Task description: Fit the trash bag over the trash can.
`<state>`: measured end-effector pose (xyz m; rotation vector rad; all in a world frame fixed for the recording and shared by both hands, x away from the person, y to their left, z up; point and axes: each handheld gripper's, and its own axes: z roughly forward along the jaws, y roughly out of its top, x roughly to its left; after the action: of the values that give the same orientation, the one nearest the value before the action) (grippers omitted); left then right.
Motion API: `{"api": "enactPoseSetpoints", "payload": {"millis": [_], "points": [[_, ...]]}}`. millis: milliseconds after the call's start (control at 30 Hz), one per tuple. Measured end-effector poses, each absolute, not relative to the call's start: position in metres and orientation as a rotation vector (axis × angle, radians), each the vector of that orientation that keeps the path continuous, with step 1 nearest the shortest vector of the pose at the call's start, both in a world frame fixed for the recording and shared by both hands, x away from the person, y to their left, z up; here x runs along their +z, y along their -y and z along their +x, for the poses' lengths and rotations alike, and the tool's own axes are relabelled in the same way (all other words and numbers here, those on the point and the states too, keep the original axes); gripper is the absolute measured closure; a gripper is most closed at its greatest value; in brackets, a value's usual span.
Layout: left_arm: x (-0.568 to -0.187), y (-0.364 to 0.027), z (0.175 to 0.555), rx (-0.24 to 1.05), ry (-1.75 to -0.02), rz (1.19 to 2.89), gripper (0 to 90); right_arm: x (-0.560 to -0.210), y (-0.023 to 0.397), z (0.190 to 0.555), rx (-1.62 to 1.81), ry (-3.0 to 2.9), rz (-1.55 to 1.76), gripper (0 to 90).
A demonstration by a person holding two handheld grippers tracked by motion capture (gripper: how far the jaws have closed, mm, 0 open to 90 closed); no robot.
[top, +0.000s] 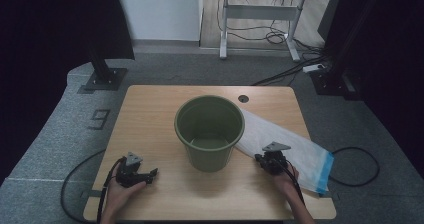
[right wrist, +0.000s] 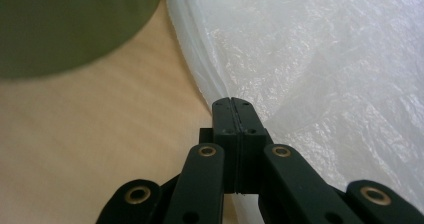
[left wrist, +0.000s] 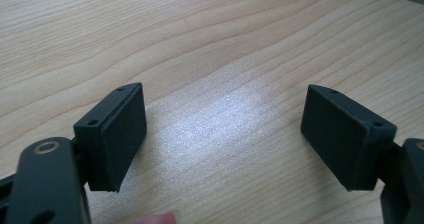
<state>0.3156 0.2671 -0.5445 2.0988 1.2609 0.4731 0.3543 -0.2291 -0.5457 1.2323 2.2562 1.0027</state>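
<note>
A green bucket [top: 209, 129] stands upright in the middle of the wooden table [top: 150, 114]; in the right gripper view its wall [right wrist: 70, 24] is blurred at the upper left. A translucent white plastic bag [top: 295, 149] with a blue end lies flat to the bucket's right. My right gripper [top: 265, 160] rests at the bag's near-left edge, jaws pressed together on the film's edge [right wrist: 232, 104]; the bag [right wrist: 310, 59] spreads beyond it. My left gripper [top: 152, 174] lies near the table's front left, held by a hand. Its jaws [left wrist: 225, 134] stand wide apart over bare wood.
A round cable hole [top: 243, 98] sits near the table's far edge. Cables [top: 360, 169] trail off both sides onto grey carpet. A white desk frame [top: 260, 14] stands behind the table, and dark stands flank it.
</note>
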Motion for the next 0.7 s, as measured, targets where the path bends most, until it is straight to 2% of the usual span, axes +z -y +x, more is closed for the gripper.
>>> {"api": "enactPoseSetpoints", "payload": {"millis": [167, 200, 233, 267, 300, 333, 367, 400, 700], "points": [[-0.545, -0.267, 0.315, 0.478, -1.261, 2.102, 18.4, -0.546, 0.24, 0.342, 1.01, -2.273, 1.266, 87.2], [-0.545, -0.267, 0.315, 0.478, -1.261, 2.102, 18.4, -0.544, 0.239, 0.342, 1.016, -2.283, 1.26, 79.1], [-0.545, -0.267, 0.315, 0.478, -1.261, 2.102, 18.4, -0.544, 0.239, 0.342, 1.016, -2.283, 1.26, 79.1], [-0.545, -0.267, 0.315, 0.478, -1.26, 2.102, 18.4, -0.542, 0.234, 0.343, 1.033, -2.271, 1.229, 64.0], [-0.545, -0.267, 0.315, 0.477, -1.261, 2.102, 18.4, -0.542, 0.234, 0.343, 1.033, -2.271, 1.229, 64.0], [-0.545, -0.267, 0.315, 0.477, -1.261, 2.102, 18.4, -0.538, 0.225, 0.344, 1.042, -2.235, 1.17, 51.9], [-0.545, -0.267, 0.315, 0.477, -1.261, 2.102, 18.4, -0.538, 0.225, 0.344, 1.042, -2.235, 1.17, 51.9], [-0.545, -0.267, 0.315, 0.478, -1.261, 2.102, 18.4, -0.535, 0.215, 0.349, 1.057, -2.216, 1.127, 45.7], [-0.545, -0.267, 0.315, 0.48, -1.263, 2.103, 18.4, -0.539, 0.187, 0.376, 1.072, -2.238, 1.085, 44.3]]}}
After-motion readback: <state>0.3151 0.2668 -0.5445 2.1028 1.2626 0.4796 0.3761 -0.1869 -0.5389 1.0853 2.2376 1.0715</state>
